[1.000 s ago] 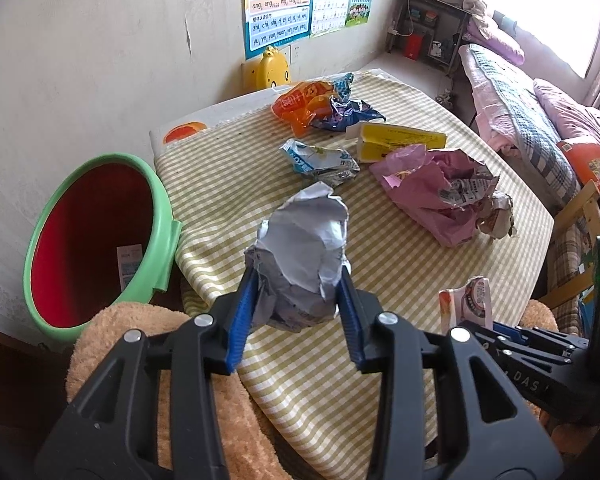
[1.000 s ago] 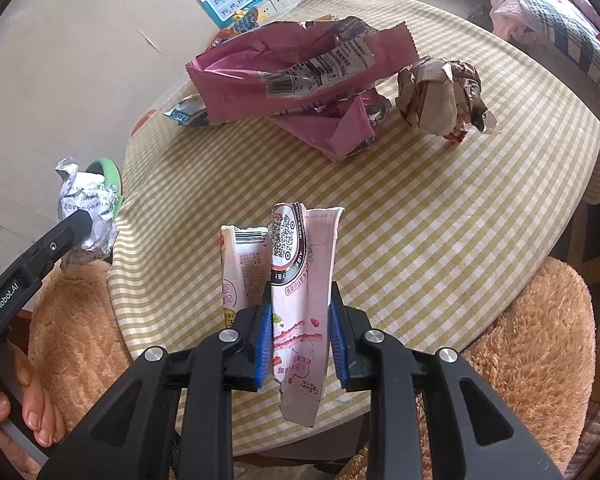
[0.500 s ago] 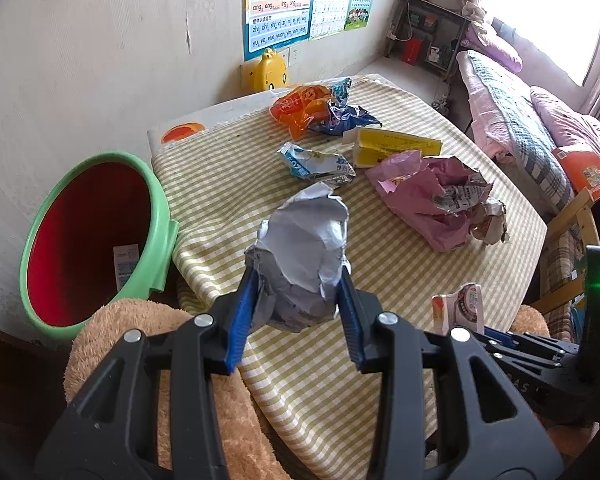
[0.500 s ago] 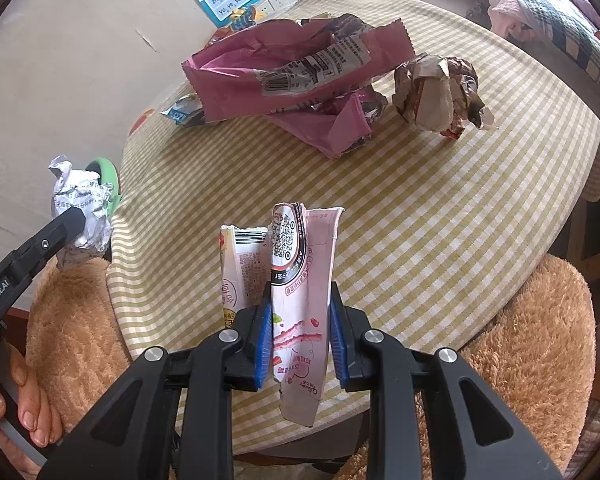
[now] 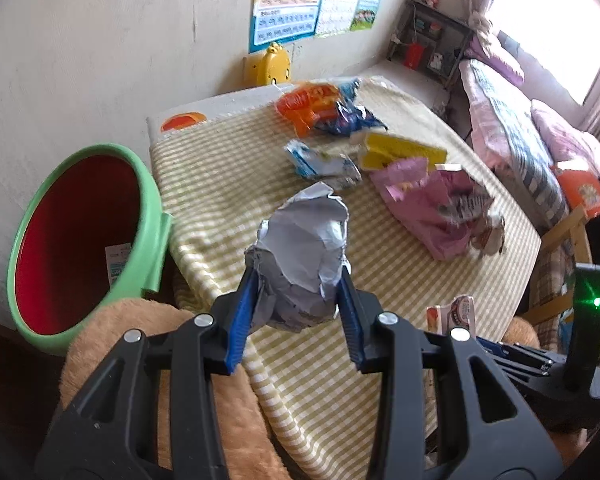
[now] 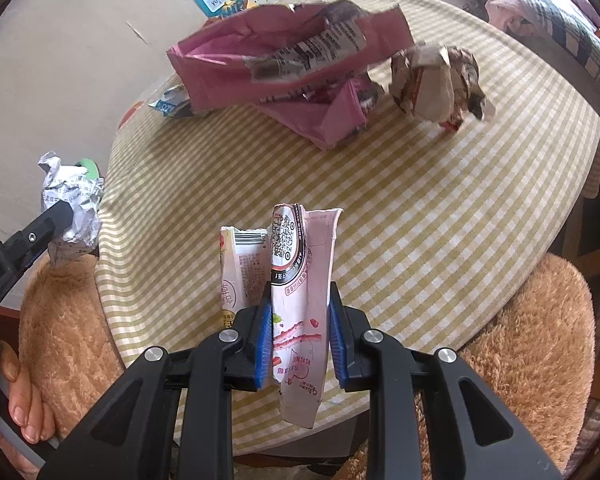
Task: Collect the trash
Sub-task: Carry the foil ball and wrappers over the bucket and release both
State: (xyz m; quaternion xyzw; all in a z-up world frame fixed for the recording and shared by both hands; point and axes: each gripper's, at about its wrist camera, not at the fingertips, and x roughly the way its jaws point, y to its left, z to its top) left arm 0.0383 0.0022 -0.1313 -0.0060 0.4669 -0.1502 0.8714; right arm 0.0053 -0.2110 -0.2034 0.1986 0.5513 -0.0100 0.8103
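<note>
My left gripper [image 5: 298, 292] is shut on a crumpled silver-white wrapper [image 5: 304, 252], held above the table's near-left corner; the wrapper also shows in the right wrist view [image 6: 70, 204]. A green bin with a red inside [image 5: 60, 240] stands left of the table. My right gripper [image 6: 300, 320] is shut on a flattened pink carton [image 6: 300, 280], held over the table's near edge; it also shows in the left wrist view [image 5: 454, 316]. A pink bag [image 6: 292, 72], a crumpled brown wrapper [image 6: 436, 80], a blue-white wrapper [image 5: 320, 162], a yellow box [image 5: 400, 152] and an orange bag [image 5: 308, 104] lie on the table.
The round table has a yellow checked cloth [image 6: 440, 208]. Tan plush stools [image 6: 532, 340] stand at its near edge, another under my left gripper [image 5: 112, 344]. A bed [image 5: 512, 128] lies at the right and a wall runs behind the bin.
Both grippers keep their hold. The left gripper has drawn back and to the left a little, so the bin looks nearer. The right gripper has barely moved.
</note>
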